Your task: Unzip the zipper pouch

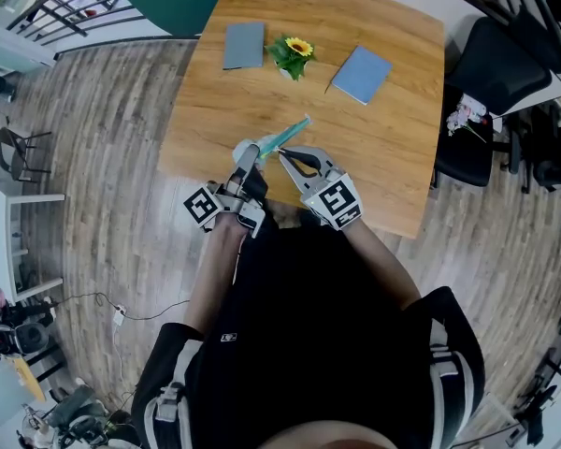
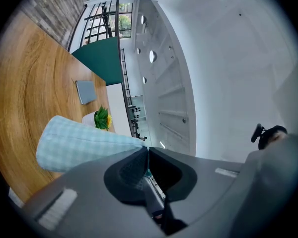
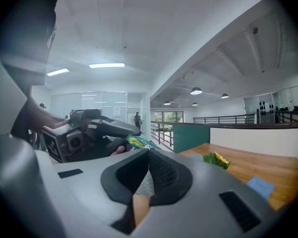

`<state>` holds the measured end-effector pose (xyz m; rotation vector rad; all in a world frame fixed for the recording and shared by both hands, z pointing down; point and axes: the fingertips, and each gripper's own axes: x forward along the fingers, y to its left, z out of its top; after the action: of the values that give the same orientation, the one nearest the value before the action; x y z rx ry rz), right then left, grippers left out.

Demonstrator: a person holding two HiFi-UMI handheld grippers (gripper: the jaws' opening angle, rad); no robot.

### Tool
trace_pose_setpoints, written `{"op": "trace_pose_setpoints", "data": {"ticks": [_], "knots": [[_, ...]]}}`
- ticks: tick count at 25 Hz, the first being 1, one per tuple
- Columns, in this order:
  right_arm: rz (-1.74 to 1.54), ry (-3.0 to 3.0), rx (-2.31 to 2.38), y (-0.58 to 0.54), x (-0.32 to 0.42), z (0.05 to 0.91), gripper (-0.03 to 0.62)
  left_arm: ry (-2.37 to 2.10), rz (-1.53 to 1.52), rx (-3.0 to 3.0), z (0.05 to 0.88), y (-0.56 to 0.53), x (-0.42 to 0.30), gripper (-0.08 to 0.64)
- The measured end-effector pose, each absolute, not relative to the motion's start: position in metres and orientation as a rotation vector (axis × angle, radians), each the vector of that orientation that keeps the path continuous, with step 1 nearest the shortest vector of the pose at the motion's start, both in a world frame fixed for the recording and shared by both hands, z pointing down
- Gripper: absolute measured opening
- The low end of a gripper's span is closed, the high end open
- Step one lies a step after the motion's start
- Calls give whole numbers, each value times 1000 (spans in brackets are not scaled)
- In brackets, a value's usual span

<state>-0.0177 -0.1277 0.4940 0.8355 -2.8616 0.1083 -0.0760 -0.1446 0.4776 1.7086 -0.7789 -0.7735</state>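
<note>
Holding zipper pouch (image 1: pixel 285 137) up just over the bench (image 1: pixel 393 129) near edge. Clamped tight on its near end with left hand-held gripper (image 2: pixel 147 150); pinched shut along its middle with right hand-held gripper (image 3: pixel 149 151).

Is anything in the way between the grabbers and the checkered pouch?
No, nothing visible is. The left gripper and the right gripper are both already shut on the pouch, holding it between them.
</note>
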Motion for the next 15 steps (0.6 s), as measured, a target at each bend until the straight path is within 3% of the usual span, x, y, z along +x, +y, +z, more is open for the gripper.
{"op": "trace_pose_setpoints", "data": {"ticks": [15], "knots": [[228, -2873, 907, -144, -6, 501, 5, -769, -768, 1716, 477, -149, -72, 9]]}}
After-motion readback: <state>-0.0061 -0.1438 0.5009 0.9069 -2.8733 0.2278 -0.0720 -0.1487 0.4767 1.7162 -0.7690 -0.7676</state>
